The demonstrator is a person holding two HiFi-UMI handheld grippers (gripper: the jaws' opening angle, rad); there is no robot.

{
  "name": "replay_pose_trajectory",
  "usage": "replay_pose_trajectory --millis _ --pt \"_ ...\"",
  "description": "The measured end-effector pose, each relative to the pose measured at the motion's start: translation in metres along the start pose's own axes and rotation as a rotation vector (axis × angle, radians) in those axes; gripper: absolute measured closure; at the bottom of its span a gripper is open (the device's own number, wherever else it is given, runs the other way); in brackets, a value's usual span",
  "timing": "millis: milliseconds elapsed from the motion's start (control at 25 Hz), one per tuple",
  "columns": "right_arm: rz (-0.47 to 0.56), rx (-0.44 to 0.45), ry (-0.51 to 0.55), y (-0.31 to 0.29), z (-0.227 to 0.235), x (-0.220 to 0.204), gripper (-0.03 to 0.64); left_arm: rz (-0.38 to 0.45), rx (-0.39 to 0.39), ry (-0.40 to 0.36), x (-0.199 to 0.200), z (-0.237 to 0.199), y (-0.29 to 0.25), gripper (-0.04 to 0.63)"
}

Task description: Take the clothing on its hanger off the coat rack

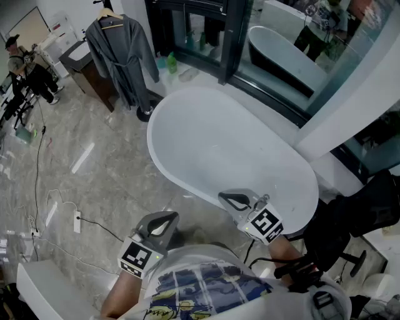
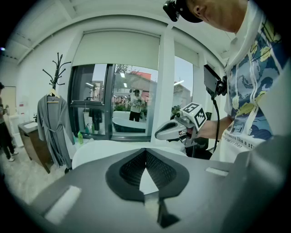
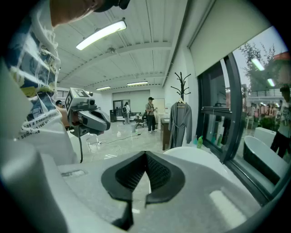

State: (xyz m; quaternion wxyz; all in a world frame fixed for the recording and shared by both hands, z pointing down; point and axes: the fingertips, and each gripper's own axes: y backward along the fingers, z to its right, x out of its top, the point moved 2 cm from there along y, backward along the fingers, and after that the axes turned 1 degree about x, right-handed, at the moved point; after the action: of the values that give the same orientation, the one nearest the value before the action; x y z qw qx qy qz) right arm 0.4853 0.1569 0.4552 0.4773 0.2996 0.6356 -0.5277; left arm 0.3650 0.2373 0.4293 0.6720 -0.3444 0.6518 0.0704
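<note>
A grey robe point(image 1: 122, 53) hangs on a wooden hanger point(image 1: 111, 15) from the black coat rack, far off at the upper left of the head view. It also shows as the robe point(image 2: 52, 123) under the rack's branches point(image 2: 57, 73) in the left gripper view, and as the robe point(image 3: 180, 123) in the right gripper view. My left gripper point(image 1: 169, 216) and right gripper point(image 1: 225, 197) are held close to my chest, a long way from the robe. Both are shut with nothing between their jaws.
A white bathtub point(image 1: 187, 106) lies between me and the rack. A wooden vanity point(image 1: 87, 72) stands beside the robe. People point(image 1: 25, 69) stand at the far left. Cables and a power strip point(image 1: 77, 222) lie on the marble floor. A black chair point(image 1: 365, 209) is at my right.
</note>
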Motion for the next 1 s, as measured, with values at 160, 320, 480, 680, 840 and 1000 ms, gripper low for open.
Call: replay_pose_trajectory --millis 160,320,480,680,840,1000 --pt "0.002 0.008 0.009 -0.01 0.004 0.001 0.615 0.011 0.01 0.002 0.002 -0.011 -0.001 0.592" --pt "-0.002 0.026 -0.003 -0.031 0.007 0.006 0.615 0.024 0.026 0.018 0.001 -0.031 0.004 0.592" --pt "0.026 0.085 0.003 -0.069 0.007 0.024 0.614 0.047 0.06 0.028 -0.003 -0.072 0.015 0.592" --pt "-0.005 0.092 0.037 -0.136 0.014 0.048 0.605 0.068 0.082 0.053 -0.004 -0.146 0.032 0.592" --pt "-0.021 0.098 0.052 -0.204 0.017 0.085 0.565 0.081 0.075 0.048 0.003 -0.213 0.051 0.592" --pt "-0.018 0.11 0.057 -0.277 0.018 0.123 0.554 0.082 0.074 0.018 0.005 -0.284 0.076 0.592"
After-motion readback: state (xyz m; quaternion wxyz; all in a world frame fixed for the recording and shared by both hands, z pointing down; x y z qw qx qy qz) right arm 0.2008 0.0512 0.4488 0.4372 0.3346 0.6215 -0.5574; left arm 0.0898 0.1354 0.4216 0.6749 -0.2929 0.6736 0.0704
